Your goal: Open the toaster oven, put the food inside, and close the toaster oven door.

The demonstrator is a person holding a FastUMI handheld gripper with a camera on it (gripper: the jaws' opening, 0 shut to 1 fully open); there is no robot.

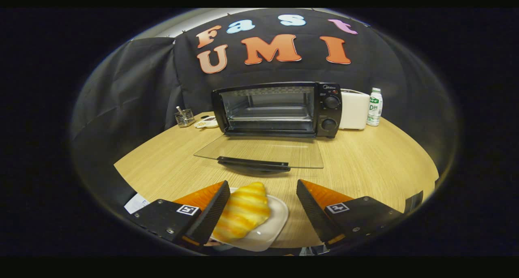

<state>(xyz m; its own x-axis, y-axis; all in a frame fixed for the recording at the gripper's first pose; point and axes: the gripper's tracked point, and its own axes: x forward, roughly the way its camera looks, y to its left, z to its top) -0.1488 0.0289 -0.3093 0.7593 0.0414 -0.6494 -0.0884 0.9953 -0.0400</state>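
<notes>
Jaws (261, 207) stand wide apart, gripping nothing. Between them, close against the left finger (211, 213) and well clear of the right one, lies a golden-yellow striped croissant-shaped bread (243, 211) on a small white oval plate (269, 231). The bread's long axis runs from beside the left finger's base up and ahead toward the oven, its tapered end pointing forward; its near end is partly hidden by the left finger, and whether that finger touches it cannot be told. The plate's near rim is cut off below. Beyond the jaws, on the pale wood-grain round worktop (365, 164), the black toaster oven (277, 110) stands with its clear glass door (263, 152) folded down flat, the dark bar handle (253, 163) nearest the jaws. A wire rack shows inside the lit cavity; two round knobs sit on the right panel. Just right of the oven are a white boxy appliance (354, 109) and a white bottle with a green cap (374, 107). To the left are a small wire-mesh holder (185, 117) and a pale flat item too small to identify.
</notes>
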